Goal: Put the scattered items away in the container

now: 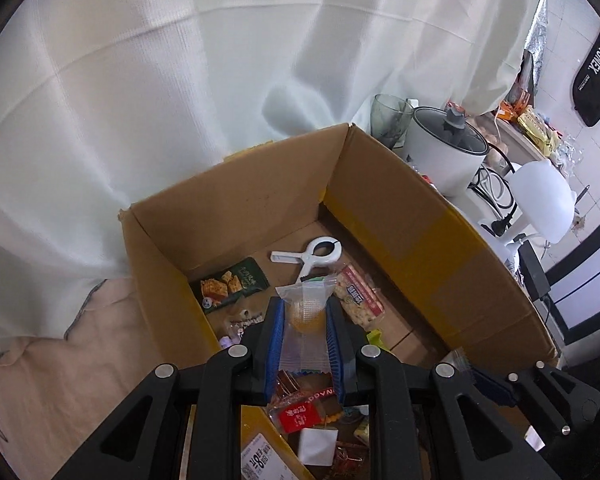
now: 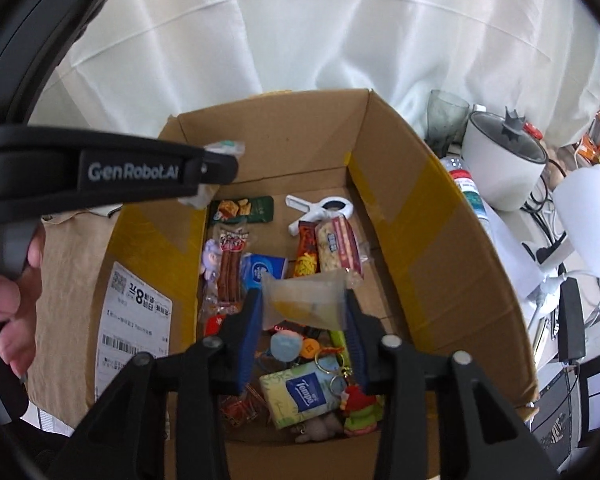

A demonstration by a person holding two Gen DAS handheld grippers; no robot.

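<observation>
A brown cardboard box (image 1: 420,232) stands open and holds several snacks and trinkets. My left gripper (image 1: 303,312) is shut on a clear packet with an orange sweet (image 1: 305,312) and holds it above the box's inside. In the right wrist view the left gripper (image 2: 216,168) reaches in from the left over the box wall (image 2: 420,208), with the packet's edge (image 2: 226,147) poking out. My right gripper (image 2: 304,304) is shut on a clear packet with a yellow sweet (image 2: 300,300), held over the box's middle.
In the box lie a white clip (image 2: 324,206), a green snack pack (image 2: 244,209), a peanut bar (image 2: 336,248), a Tempo tissue pack (image 2: 300,394) and keyrings. A white cooker (image 2: 504,160), a glass (image 2: 446,114) and cables stand right of the box. A white curtain hangs behind.
</observation>
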